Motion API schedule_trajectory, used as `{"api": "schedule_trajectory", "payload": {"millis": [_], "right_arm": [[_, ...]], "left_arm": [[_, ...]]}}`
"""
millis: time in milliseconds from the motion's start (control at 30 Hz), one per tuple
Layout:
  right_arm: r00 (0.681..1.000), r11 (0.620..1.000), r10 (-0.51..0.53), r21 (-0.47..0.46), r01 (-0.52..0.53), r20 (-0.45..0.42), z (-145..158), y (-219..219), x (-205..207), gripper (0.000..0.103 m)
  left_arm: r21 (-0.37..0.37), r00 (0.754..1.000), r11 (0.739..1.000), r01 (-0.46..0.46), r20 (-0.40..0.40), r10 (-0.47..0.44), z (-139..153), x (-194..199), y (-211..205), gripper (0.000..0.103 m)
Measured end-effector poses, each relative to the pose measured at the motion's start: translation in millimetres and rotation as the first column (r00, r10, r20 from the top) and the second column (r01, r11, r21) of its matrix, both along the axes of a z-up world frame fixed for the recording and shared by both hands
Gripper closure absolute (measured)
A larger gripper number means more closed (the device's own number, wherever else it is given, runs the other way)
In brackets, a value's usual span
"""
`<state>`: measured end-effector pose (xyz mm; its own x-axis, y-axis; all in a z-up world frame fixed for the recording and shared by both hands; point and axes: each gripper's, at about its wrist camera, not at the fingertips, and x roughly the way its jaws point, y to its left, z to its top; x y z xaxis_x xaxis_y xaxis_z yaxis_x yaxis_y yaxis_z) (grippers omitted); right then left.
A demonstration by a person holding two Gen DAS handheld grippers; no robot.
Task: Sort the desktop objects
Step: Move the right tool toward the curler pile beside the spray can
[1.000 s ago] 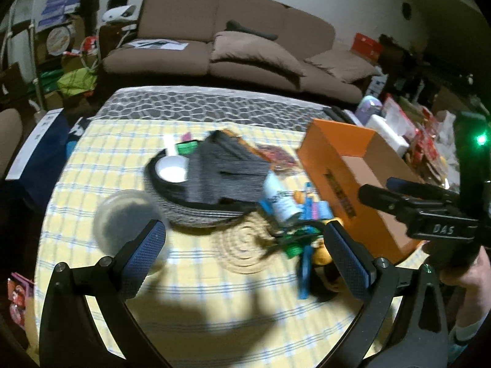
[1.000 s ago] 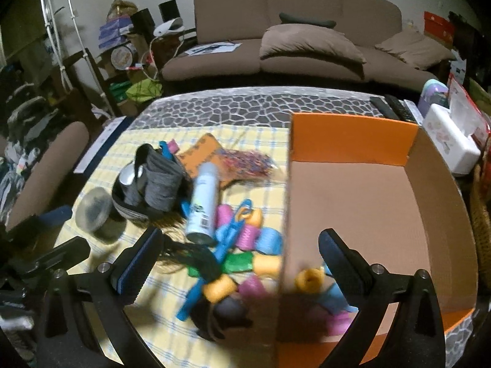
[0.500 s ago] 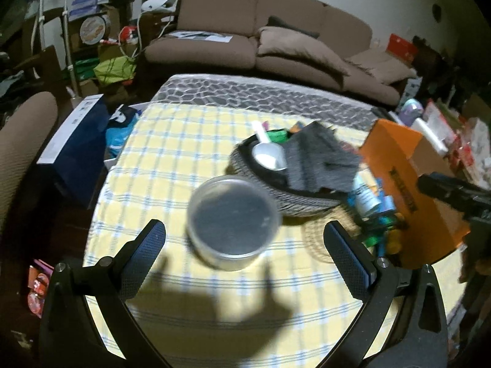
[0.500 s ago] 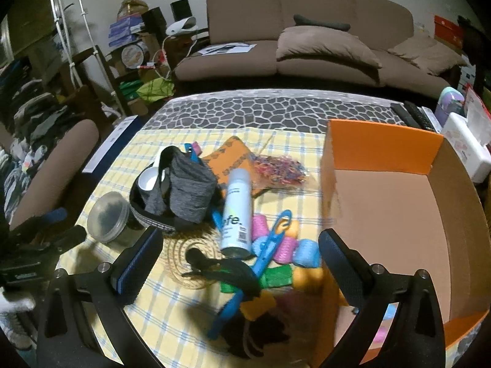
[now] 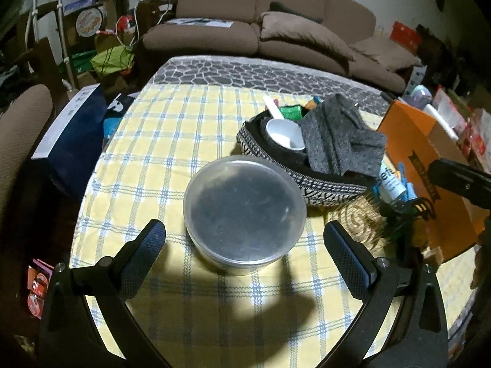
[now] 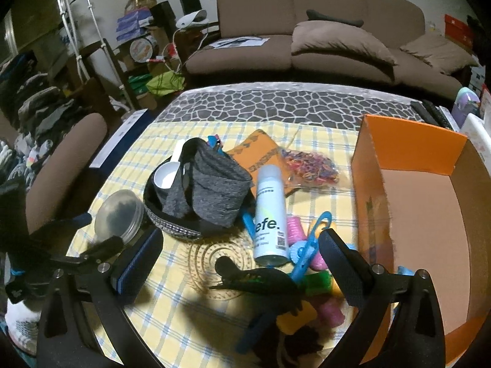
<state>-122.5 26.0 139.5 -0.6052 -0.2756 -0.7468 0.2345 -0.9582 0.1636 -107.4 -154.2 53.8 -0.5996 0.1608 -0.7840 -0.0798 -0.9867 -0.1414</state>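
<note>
A round container with a clear lid (image 5: 244,211) (image 6: 119,216) stands on the yellow checked cloth. My left gripper (image 5: 244,253) is open, one finger on each side of it and a little nearer, touching nothing. Behind it sits a black patterned pouch (image 5: 288,171) holding a white scoop (image 5: 284,133) and grey fabric (image 5: 337,138). My right gripper (image 6: 241,262) is open above a pile of colored hair rollers (image 6: 310,263), a black hair clip (image 6: 260,279) and a white spray can (image 6: 270,214). An empty orange cardboard box (image 6: 411,196) stands to the right.
A bag of small colored elastics (image 6: 310,165) and an orange pouch (image 6: 257,155) lie behind the can. A straw coaster (image 6: 214,256) lies under the clip. A brown sofa (image 6: 319,36) stands beyond the table, a chair (image 6: 61,165) at left.
My left gripper swung left from the clutter and closed in on the lidded container, which now sits between its fingers. My right gripper drew back and left from the box toward the pile.
</note>
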Motion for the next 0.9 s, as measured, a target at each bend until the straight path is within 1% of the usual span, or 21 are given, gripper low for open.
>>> {"api": "schedule_trajectory", "payload": {"millis": [133,300,533,700,800,900], "right_arm": [[1.0,1.0,0.002,-0.002,-0.002,0.007,-3,0,-1,0.001],[1.0,1.0,-0.004,-0.012,0.004,0.02,-6,6,-2,0.001],[1.0,0.999,-0.014,-0.039,0.015,0.02,-5,16,-2,0.001],[1.0,0.998,-0.024,-0.051,0.025,0.02,-3,23,-2,0.001],[1.0,0.999,-0.021,-0.049,0.022,0.023,-3,24,-2,0.001],[1.0,0.999,-0.004,-0.047,0.006,0.03,-4,24,-2,0.001]], "left_arm": [[0.007,1.0,1.0,-0.015,0.017,0.015,-8,-6,0,0.0],[0.035,0.999,0.999,-0.036,0.035,0.035,-15,-11,0,0.0],[0.04,0.998,0.998,-0.045,0.055,0.043,-21,-15,2,0.0],[0.034,0.998,0.998,-0.045,0.054,0.043,-20,-14,6,0.0],[0.032,0.997,0.998,-0.057,0.043,0.056,-15,-13,6,0.0],[0.045,0.997,0.997,-0.069,0.023,0.069,-5,-10,2,0.0]]}}
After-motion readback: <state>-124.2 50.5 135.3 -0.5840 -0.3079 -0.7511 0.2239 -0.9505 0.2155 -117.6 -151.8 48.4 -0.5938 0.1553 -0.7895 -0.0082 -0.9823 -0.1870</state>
